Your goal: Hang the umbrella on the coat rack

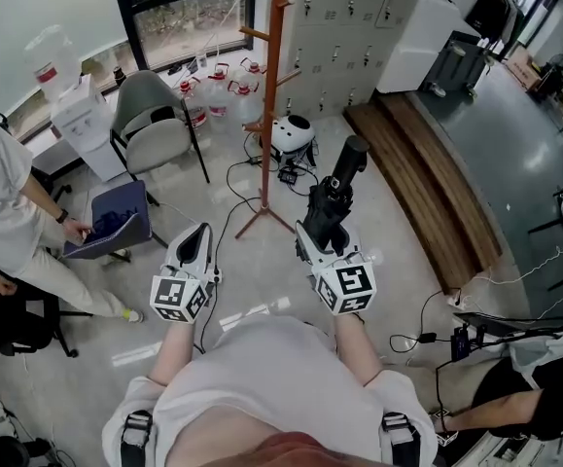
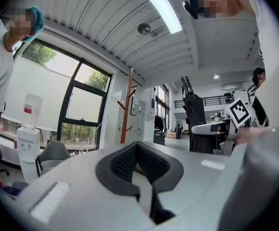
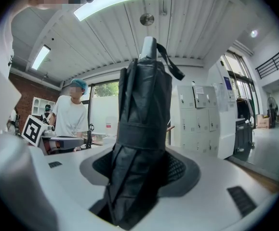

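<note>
A folded black umbrella (image 1: 334, 195) stands upright in my right gripper (image 1: 322, 233), whose jaws are shut on its lower part. In the right gripper view the umbrella (image 3: 141, 129) fills the middle, pressed between the pads of the right gripper (image 3: 139, 174), its strap and pale tip at the top. The orange-brown coat rack (image 1: 270, 86) stands on the floor ahead, between the two grippers and apart from both. My left gripper (image 1: 199, 232) is held to the left, shut and holding nothing. The left gripper view shows the left gripper (image 2: 138, 165), the rack (image 2: 126, 107) and the umbrella (image 2: 193, 112).
A grey chair (image 1: 153, 125), a water dispenser (image 1: 77, 115) and water jugs (image 1: 218, 90) stand left of the rack. Cables and a white helmet (image 1: 291, 134) lie by its base. A wooden platform (image 1: 427, 173) runs on the right. People sit at the left (image 1: 9, 212) and lower right (image 1: 524, 387).
</note>
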A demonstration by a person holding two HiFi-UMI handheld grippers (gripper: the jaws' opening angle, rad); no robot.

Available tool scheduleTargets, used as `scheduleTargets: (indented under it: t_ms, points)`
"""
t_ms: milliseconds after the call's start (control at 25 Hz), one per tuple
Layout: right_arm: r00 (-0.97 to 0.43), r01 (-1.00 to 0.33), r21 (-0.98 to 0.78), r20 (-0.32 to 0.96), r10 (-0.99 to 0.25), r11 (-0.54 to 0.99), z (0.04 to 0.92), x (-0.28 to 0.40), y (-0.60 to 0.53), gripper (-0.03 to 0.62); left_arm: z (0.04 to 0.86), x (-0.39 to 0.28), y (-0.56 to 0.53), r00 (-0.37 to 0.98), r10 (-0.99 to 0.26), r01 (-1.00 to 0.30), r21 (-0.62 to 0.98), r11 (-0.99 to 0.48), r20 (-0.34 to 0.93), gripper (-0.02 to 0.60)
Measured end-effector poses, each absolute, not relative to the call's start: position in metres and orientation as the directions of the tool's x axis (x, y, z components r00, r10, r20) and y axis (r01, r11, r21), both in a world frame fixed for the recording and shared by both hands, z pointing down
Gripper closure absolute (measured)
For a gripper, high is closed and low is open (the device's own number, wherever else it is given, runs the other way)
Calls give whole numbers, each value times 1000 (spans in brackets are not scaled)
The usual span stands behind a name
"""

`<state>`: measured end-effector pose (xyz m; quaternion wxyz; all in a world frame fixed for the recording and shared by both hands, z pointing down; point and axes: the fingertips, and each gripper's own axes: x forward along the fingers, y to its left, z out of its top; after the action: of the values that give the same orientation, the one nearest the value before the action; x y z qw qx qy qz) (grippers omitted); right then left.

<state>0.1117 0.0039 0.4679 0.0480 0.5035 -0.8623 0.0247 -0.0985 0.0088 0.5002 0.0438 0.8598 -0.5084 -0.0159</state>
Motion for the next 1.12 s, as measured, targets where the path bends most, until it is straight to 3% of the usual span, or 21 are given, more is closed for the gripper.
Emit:
scheduleTargets:
  t_ms: [600,1120]
  points:
    - [-475,-877,23,101,-874,479,466,65,-3,349,514,-141,1,516,-855,-854,101,-511,38,572]
    - [-507,-856,50,115,-854,515,471,46,-69,349,526,-162,-56,466,-883,-881,118,-457,56,572]
